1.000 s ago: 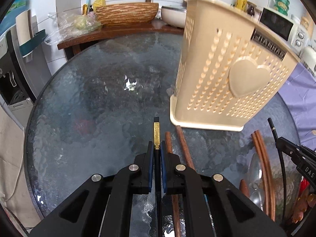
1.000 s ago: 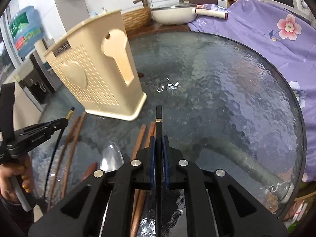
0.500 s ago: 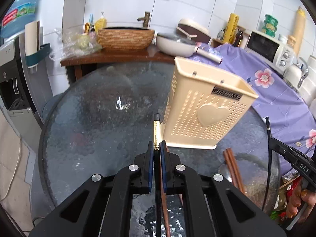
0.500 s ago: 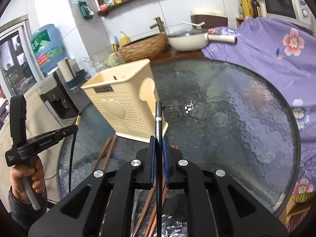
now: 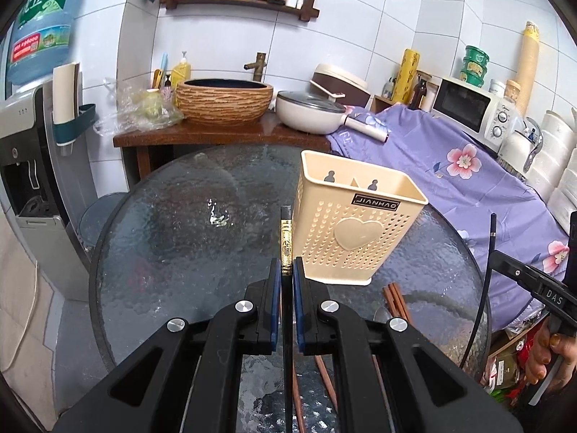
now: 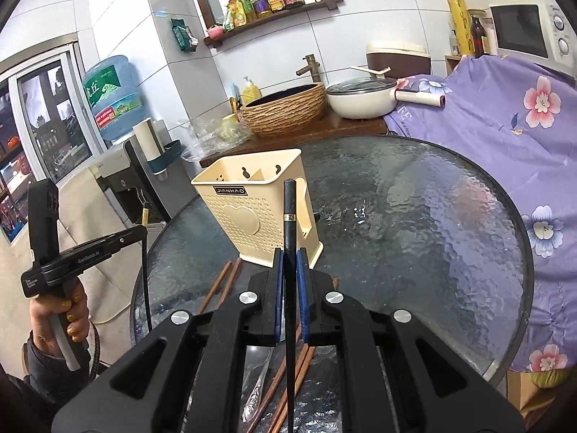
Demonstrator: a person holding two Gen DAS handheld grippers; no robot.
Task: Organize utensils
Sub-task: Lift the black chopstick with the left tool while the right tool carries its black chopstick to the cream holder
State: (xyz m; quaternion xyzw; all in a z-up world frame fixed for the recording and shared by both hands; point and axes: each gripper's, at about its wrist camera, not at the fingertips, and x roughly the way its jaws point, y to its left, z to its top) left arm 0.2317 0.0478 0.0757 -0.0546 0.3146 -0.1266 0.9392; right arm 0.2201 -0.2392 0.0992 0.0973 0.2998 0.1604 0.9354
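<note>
While each gripper is clamping one black chopstick, left gripper (image 5: 287, 281) and right gripper (image 6: 289, 270) are hovering above the glass desk (image 5: 173, 238), apparently carrying toward the cream holder (image 5: 355, 223) standing on it. Next move, likely: tipping each stick upright over the holder's open top. Remaining on desk: several brown chopsticks (image 6: 220, 288), exact count unclear, one spoon (image 6: 258, 382).

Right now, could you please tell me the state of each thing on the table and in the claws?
Left claw: shut on black chopstick.
Right claw: shut on dark chopstick.
Caddy: upright, looks empty.
Brown chopsticks: lying on table.
Spoon: lying flat.
</note>
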